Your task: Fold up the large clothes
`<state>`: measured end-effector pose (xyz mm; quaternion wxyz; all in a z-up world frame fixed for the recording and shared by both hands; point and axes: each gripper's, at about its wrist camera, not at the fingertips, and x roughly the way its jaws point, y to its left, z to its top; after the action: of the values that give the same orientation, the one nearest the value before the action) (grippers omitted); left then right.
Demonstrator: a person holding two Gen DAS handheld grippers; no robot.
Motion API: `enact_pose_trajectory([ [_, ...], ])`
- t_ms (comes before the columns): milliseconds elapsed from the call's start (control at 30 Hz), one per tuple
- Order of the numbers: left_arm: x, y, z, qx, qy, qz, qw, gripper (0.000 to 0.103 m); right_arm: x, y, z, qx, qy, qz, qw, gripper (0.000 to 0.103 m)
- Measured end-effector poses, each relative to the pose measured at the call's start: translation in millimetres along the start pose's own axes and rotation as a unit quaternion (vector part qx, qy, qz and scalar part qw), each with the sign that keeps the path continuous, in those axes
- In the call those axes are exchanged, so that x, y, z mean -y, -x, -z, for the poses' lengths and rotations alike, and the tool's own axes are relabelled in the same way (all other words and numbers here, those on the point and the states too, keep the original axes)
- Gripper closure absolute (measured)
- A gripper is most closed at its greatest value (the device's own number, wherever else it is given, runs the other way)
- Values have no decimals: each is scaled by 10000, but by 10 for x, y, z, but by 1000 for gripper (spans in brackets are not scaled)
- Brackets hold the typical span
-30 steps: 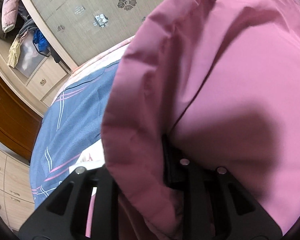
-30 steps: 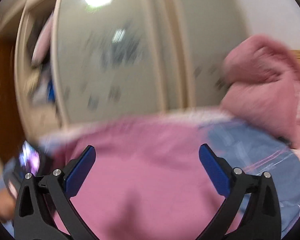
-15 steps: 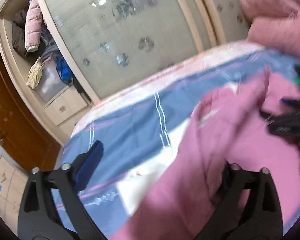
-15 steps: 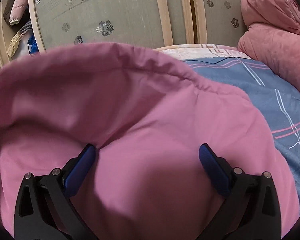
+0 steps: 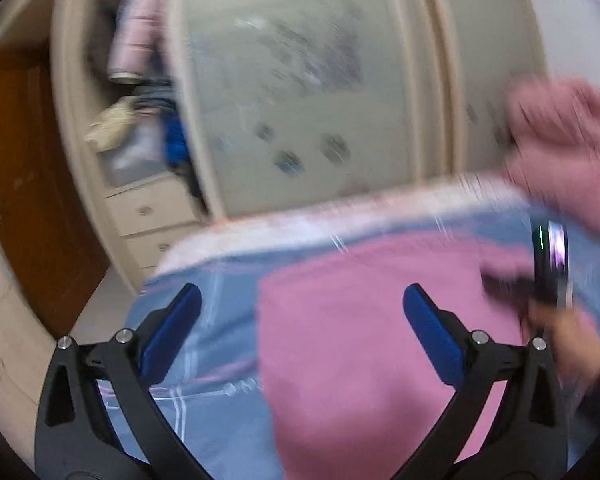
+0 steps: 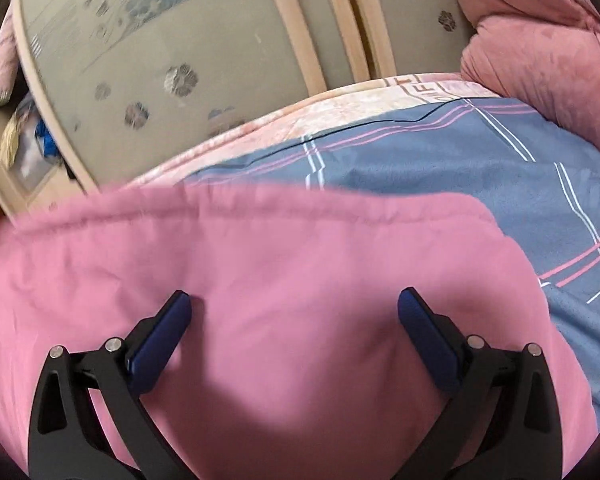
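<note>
A large pink garment (image 5: 364, 328) lies folded on the blue checked bedsheet (image 5: 204, 400); it fills the lower half of the right wrist view (image 6: 284, 280). My left gripper (image 5: 298, 312) is open and empty, above the garment's left edge. My right gripper (image 6: 294, 312) is open and empty, just over the garment. The right gripper's body and the hand holding it show blurred at the right of the left wrist view (image 5: 548, 276).
A pink quilt (image 6: 540, 40) is heaped at the bed's far right. A wardrobe with frosted sliding doors (image 6: 188, 60) stands behind the bed. An open shelf with clothes and drawers (image 5: 140, 152) is at the left, next to a brown wooden door (image 5: 24, 184).
My left gripper let go of the pink garment, opened and pulled back. The garment dropped flat onto the bed. My right gripper stayed open above it.
</note>
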<state>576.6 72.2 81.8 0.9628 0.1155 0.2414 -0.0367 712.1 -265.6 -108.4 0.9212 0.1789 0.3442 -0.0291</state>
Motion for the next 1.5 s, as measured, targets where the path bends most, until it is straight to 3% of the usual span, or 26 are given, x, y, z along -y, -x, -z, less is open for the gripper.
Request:
enact_pose_trajectory([
  [100, 482, -588, 256, -518, -511, 143, 9972, 2, 111, -42, 36, 42, -253, -121, 9996, 1],
  [233, 652, -1621, 708, -1179, -283, -5, 9926, 2, 208, -47, 96, 130, -334, -429, 9984, 1],
  [300, 545, -1792, 881, -887, 234, 116, 9957, 2, 268, -51, 104, 169, -459, -591, 9971, 1],
  [367, 402, -1873, 981, -736, 790, -60, 9941, 2, 297, -81, 124, 194, -529, -693, 9960, 1],
  [433, 356, -1865, 1042, -631, 974, 49, 9932, 2, 357, -130, 141, 186, -663, -876, 9938, 1],
  [533, 225, -1675, 1149, -271, 1378, 74, 9901, 2, 453, -167, 177, 182, -907, -1153, 9890, 1],
  [667, 12, -1341, 1356, -6, 2005, -769, 9767, 2, 569, 57, 250, 534, -1109, -1522, 9807, 1],
  [767, 174, -760, 1590, 548, 1730, -1230, 9757, 2, 693, 599, 483, 1117, -1117, -1411, 9773, 1],
  [833, 372, -373, 1840, 994, 1368, -1501, 9741, 2, 698, 1066, 878, 1434, -505, -1427, 9780, 1],
  [900, 444, 231, 2010, 1785, 1403, -2038, 9523, 2, 716, 1405, 1313, 1458, 41, -1321, 9804, 1],
  [933, 468, 511, 2094, 2060, 1505, -2353, 9379, 2, 870, 1677, 1515, 1483, -235, -1446, 9780, 1],
  [967, 459, 652, 2172, 2083, 1591, -2371, 9355, 2, 966, 1842, 1594, 1455, -445, -1361, 9789, 1],
  [1000, 468, 843, 2312, 2022, 1760, -2198, 9380, 2, 1012, 1947, 1648, 1253, -512, -1089, 9848, 1],
  [1067, 498, 1043, 2367, 1881, 1781, -2087, 9431, 2, 1026, 2019, 1799, 431, -297, -771, 9956, 1],
  [1133, 530, 1156, 2383, 1473, 1662, -1750, 9592, 2, 1002, 2137, 2008, -52, -38, -422, 9991, 1],
  [1233, 693, 1353, 2562, 606, 1609, -1052, 9795, 2, 879, 2512, 2232, -10, 314, -51, 9995, 1],
  [1333, 1061, 1561, 2733, -339, 1400, -546, 9881, 2, 681, 2833, 2478, 32, 847, -72, 9964, 1],
  [1433, 1376, 1917, 2889, -560, 1013, -187, 9931, 2, 528, 3165, 2735, 43, 1045, -252, 9942, 1],
  [1500, 1525, 2186, 2949, -589, 745, -220, 9952, 2, 477, 3366, 2888, 154, 1174, -275, 9926, 1],
])
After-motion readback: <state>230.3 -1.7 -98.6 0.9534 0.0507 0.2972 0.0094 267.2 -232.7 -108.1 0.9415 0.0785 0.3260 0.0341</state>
